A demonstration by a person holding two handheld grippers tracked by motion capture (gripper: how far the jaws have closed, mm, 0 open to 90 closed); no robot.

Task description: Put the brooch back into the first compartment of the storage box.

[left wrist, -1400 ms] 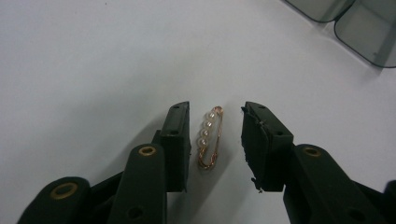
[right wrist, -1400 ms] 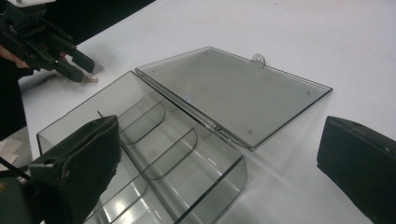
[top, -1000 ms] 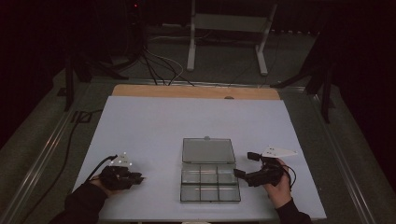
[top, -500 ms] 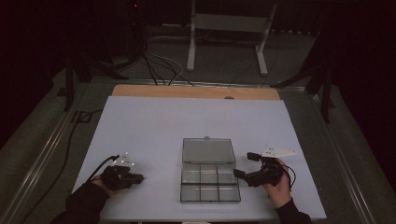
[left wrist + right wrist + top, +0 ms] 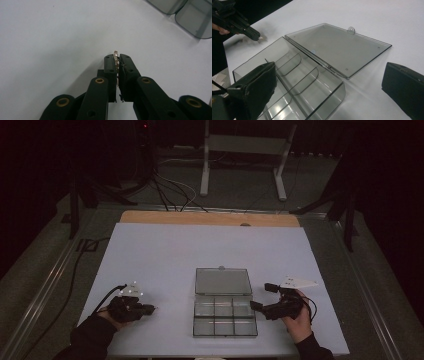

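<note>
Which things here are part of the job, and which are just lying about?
In the job:
- left gripper, jaws shut on a small pale part
- clear compartment box, its lid laid open flat
- right gripper, jaws open beside the box

Lying about:
- metal stand on the floor beyond the table
- loose cables on the floor

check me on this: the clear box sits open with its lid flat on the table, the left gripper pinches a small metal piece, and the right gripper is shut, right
Not quite: the right gripper is open, its jaws wide apart at the near wall of the clear box, as the right gripper view shows. The rest holds: the lid lies flat on the table, and the left gripper pinches a small metal piece.
</note>
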